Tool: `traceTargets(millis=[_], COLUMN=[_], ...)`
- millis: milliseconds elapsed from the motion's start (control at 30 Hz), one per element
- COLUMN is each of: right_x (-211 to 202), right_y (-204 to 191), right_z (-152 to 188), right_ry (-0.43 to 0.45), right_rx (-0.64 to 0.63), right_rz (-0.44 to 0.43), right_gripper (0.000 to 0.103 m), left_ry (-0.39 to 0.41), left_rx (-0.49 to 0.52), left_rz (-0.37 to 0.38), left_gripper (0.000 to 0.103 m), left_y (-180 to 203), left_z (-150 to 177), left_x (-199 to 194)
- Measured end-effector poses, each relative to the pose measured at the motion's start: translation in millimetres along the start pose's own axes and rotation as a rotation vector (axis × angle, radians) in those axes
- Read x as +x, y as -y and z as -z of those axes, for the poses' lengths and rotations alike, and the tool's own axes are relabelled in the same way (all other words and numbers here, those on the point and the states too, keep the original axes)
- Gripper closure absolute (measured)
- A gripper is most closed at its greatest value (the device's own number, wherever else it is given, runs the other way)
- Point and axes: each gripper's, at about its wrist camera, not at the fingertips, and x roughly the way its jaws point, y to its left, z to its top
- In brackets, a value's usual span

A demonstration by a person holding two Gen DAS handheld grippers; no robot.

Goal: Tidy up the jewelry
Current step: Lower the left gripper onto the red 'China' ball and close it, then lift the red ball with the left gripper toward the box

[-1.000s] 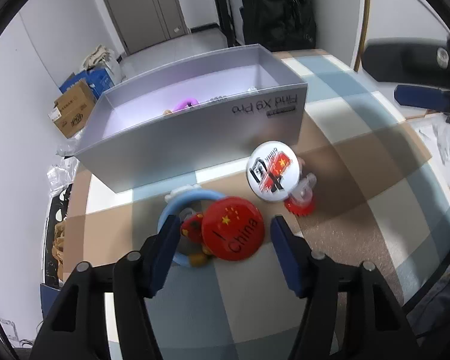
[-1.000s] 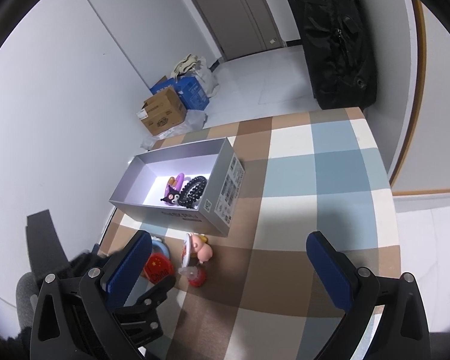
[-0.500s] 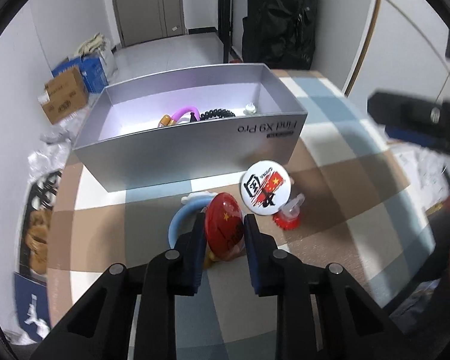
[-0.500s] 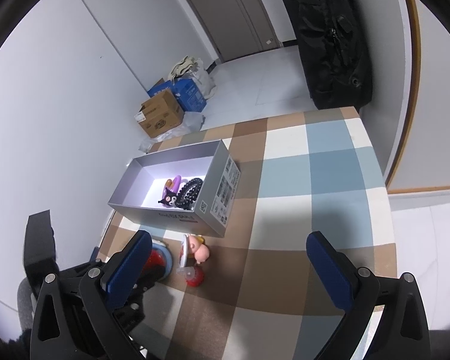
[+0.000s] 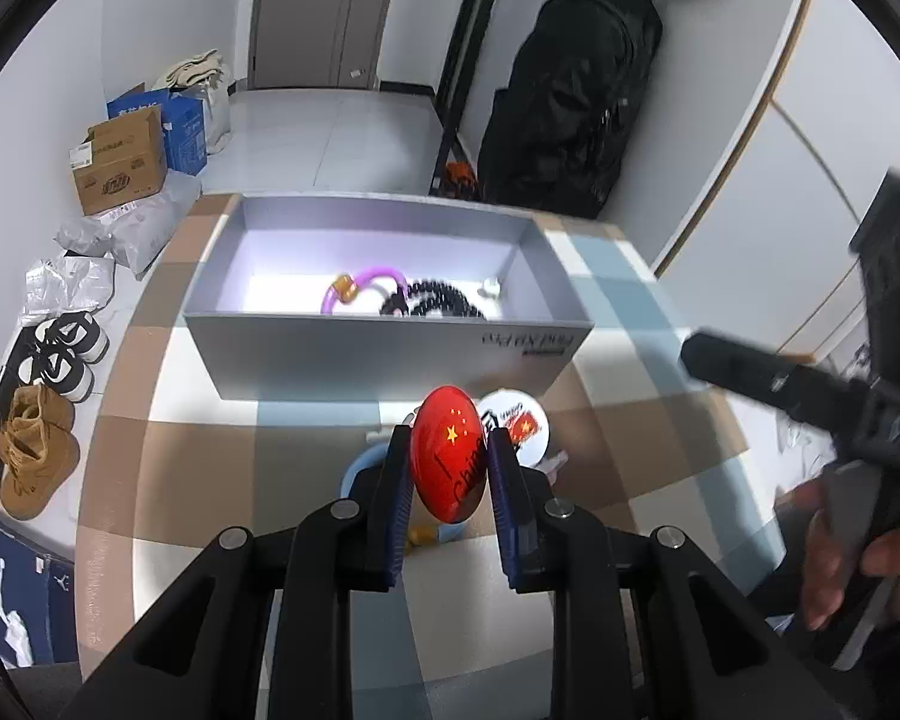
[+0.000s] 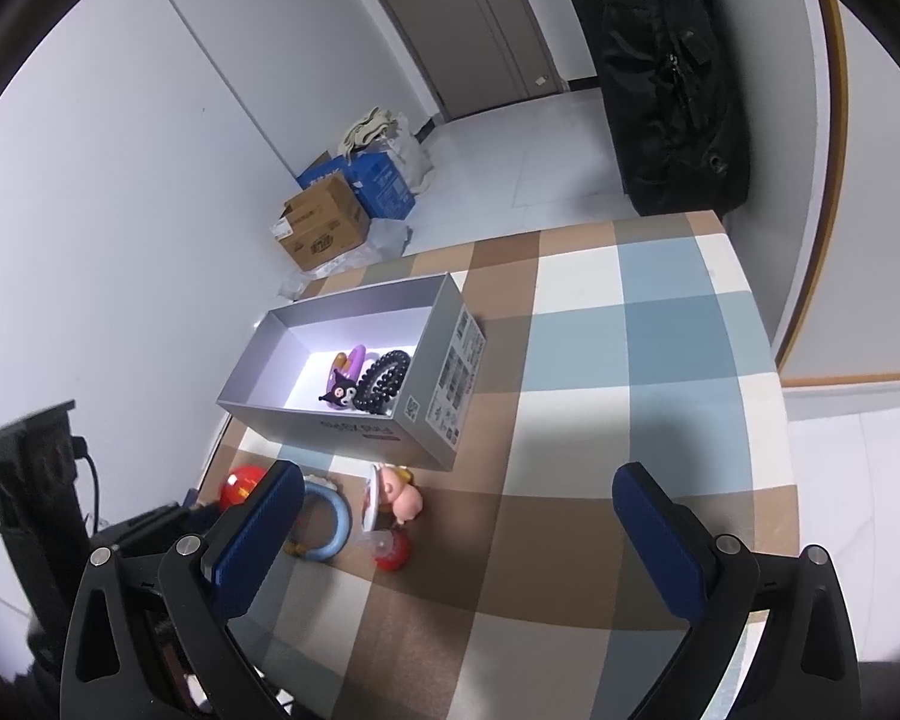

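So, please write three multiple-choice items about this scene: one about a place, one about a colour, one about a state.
1. Where does the black coiled hair tie lie?
A. inside the open grey cardboard box
B. on the checked tablecloth
C. on the floor

2. What colour is the round badge with yellow stars held in the left hand-held gripper?
A. blue
B. red
C. white

3. How is the right hand-held gripper?
A. shut on a ring
B. shut on nothing
C. open and holding nothing

Answers:
1 A, the right wrist view shows it on the box floor beside a purple bracelet.
2 B, its face is red between the two fingers.
3 C, its fingers stand wide apart with only tablecloth between them.
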Motion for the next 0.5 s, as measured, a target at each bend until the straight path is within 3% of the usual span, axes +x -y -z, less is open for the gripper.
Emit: traceTargets(millis=[233, 500], right_x=[8.9, 21.8], right_y=[-3.1, -11.8], right_z=[3.9, 12.8], right_ry=[-0.048, -0.103], right_rx=[-0.001, -0.025], right_rz=[-0.025, -0.051], right_gripper=[0.000, 0.002], left_ry=[0.046, 0.048], left_rx=[-0.074, -0.182], left_rz=[0.078, 0.184], left_gripper=[0.084, 0.084], left_y=[-10.5, -28.5], left_z=[-9.2, -13.9], left_x=[-11.5, -18.0])
